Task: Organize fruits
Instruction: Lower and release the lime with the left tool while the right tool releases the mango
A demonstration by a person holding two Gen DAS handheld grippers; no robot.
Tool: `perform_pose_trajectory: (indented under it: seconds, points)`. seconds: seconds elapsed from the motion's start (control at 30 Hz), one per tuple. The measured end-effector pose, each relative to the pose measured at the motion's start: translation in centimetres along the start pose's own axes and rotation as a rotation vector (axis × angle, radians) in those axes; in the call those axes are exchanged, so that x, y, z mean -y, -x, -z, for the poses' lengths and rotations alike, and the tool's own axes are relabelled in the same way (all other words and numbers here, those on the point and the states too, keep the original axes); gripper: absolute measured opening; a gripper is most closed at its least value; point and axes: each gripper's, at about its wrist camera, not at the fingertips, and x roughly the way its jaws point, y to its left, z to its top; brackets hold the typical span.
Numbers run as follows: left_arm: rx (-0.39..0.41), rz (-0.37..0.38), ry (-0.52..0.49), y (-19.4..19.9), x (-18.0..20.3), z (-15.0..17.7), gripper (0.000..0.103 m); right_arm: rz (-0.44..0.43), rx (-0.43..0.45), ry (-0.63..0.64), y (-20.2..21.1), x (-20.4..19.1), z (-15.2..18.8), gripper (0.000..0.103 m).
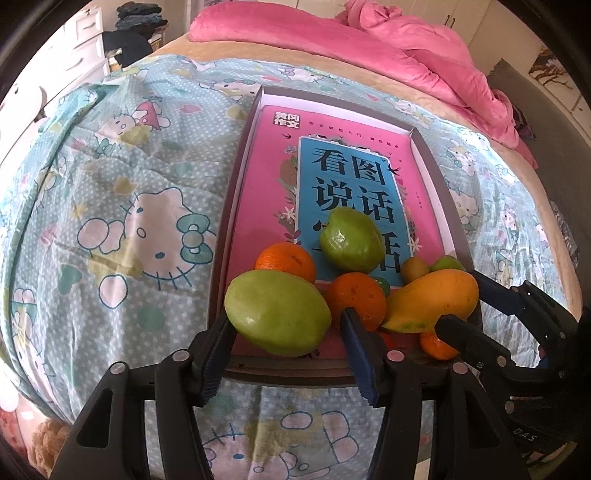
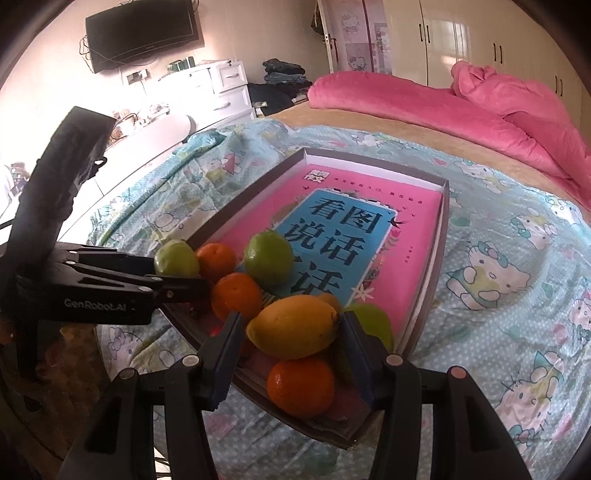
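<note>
A shallow box with a pink book inside lies on the bed. Fruits are piled at its near end. My left gripper stands around a large green mango; its jaws are wide and the right one looks clear of the fruit. My right gripper stands around a yellow mango, jaws close to its ends. It also shows in the left wrist view. Oranges and another green fruit lie between.
A Hello Kitty quilt covers the bed around the box. Pink bedding is heaped at the far side. White drawers and a wall TV stand beyond the bed's left edge.
</note>
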Motion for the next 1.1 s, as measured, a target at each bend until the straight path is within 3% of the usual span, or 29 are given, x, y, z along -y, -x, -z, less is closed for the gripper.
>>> perform_pose_trajectory:
  seconds: [0.07, 0.67, 1.1]
  points:
    - [0.002, -0.001, -0.002, 0.1, 0.0, 0.0, 0.067, 0.000, 0.003, -0.001, 0.1, 0.0, 0.0, 0.054]
    - [0.036, -0.002, -0.021, 1.3, 0.8, -0.1, 0.072, 0.017, 0.001, -0.012, 0.3, 0.1, 0.0, 0.054]
    - [0.094, -0.003, -0.032, 3.4, 1.6, -0.3, 0.076, 0.047, 0.007, -0.021, 0.8, 0.4, -0.2, 0.062]
